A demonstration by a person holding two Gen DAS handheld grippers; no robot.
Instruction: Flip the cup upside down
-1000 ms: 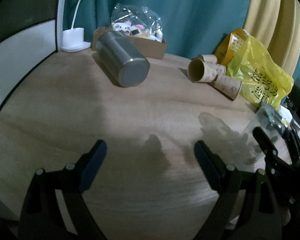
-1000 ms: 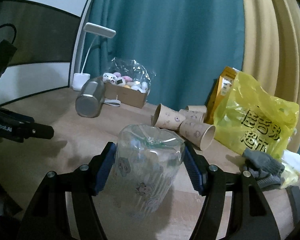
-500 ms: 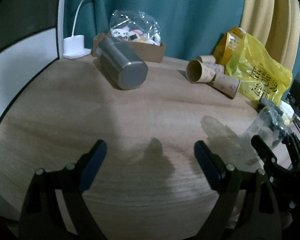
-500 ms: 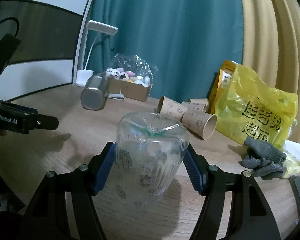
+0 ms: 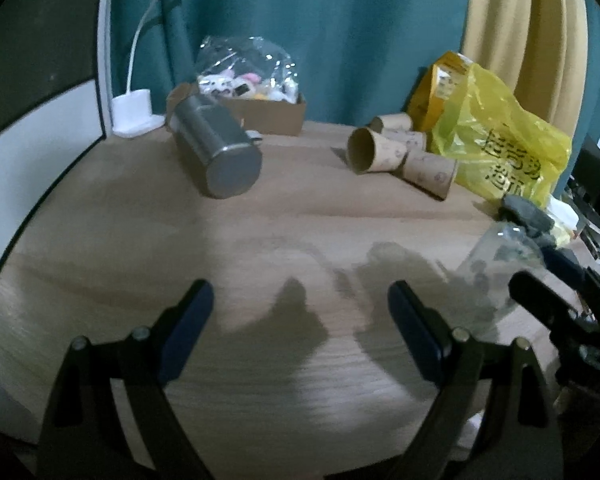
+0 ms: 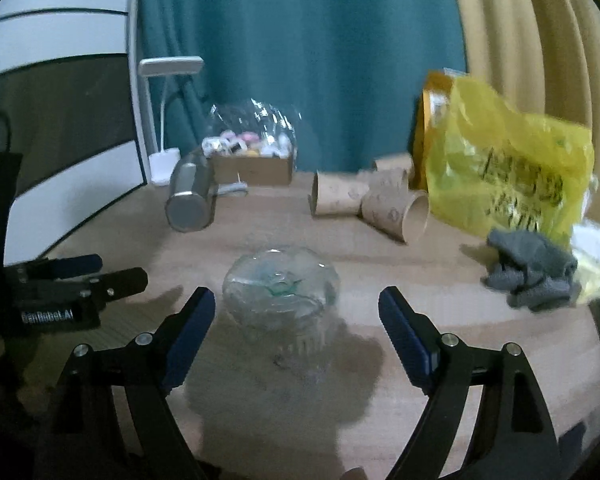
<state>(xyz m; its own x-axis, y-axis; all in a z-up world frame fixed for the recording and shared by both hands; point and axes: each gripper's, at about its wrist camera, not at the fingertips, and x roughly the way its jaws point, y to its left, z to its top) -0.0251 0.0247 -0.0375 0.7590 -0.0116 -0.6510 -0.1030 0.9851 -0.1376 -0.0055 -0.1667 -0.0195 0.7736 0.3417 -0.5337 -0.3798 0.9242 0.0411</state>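
Left wrist view: clear plastic cup point(image 5: 496, 272) w/ printed figures stands on wooden table point(image 5: 140, 232) at far right, partly behind right gripper point(image 5: 548, 300). Cardboard box point(image 5: 268, 114) holds bagged small toys. Left gripper point(image 5: 300, 322) hovers wide open, nothing held.

Right wrist view: cup point(image 6: 281, 294) sits base-up on table point(image 6: 440, 292), between right gripper point(image 6: 297, 318) fingers point(image 6: 190, 330), not touching; jaws spread wide, empty.
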